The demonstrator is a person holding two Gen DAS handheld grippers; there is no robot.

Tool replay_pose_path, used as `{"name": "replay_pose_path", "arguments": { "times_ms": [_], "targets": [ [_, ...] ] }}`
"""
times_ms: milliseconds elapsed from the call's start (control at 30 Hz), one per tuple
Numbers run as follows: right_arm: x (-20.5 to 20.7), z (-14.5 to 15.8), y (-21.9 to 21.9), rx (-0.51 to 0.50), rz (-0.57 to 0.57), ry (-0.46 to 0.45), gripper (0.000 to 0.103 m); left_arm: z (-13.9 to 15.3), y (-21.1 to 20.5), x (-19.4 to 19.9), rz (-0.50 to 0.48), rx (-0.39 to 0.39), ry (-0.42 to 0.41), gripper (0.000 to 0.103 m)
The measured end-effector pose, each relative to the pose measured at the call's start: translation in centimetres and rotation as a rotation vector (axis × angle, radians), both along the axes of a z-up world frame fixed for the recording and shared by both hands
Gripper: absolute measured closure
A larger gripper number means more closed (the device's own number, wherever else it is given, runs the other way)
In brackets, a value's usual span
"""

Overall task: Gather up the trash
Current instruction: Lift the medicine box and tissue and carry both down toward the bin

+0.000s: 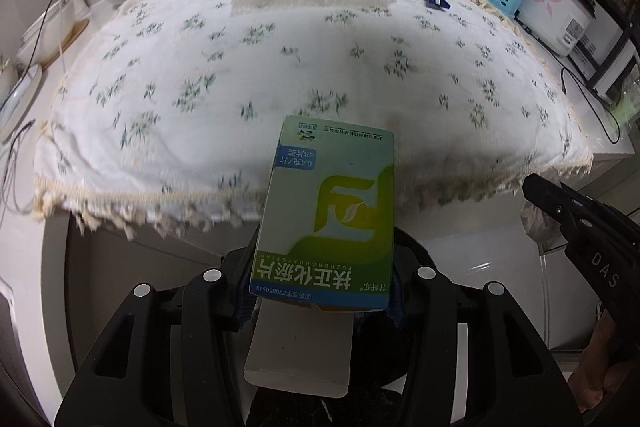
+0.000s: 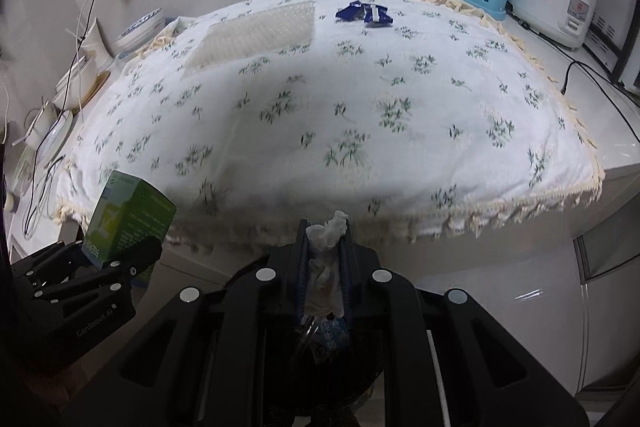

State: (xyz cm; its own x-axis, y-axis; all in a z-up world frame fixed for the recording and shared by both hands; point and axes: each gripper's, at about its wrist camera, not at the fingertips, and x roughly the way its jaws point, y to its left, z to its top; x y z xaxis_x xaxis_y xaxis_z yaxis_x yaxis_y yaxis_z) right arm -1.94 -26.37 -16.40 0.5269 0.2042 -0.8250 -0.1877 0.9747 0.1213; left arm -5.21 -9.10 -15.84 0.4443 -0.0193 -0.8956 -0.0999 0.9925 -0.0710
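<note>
With the left tongs (image 1: pixel 324 291) clamped on a green box (image 1: pixel 328 211) and the right tongs (image 2: pixel 326 259) pinched on crumpled tissue (image 2: pixel 326 247), what looks like a blue wrapper (image 2: pixel 365 14) and bubble sheet (image 2: pixel 256 35) remain at twelve o'clock on the worktop (image 2: pixel 360 115).

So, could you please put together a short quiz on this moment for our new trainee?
1. True or false: the left gripper has its jaws closed on a green medicine box.
2. What does the right gripper hold? A) a chopstick B) a crumpled white tissue C) nothing
3. Which two pieces of trash lie on the floral tablecloth?

Key:
1. True.
2. B.
3. A sheet of bubble wrap and a dark blue wrapper, both at the far side of the cloth, apart from each other.
</note>
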Motion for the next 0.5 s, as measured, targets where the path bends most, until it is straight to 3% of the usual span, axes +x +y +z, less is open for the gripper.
{"name": "replay_pose_path", "arguments": {
  "times_ms": [500],
  "targets": [
    [-4.2, -8.0, 0.5, -0.065, 0.076, 0.078, 0.090, -8.2, -1.4, -5.2, 0.044, -0.028, 0.069, 0.054]
  ]
}}
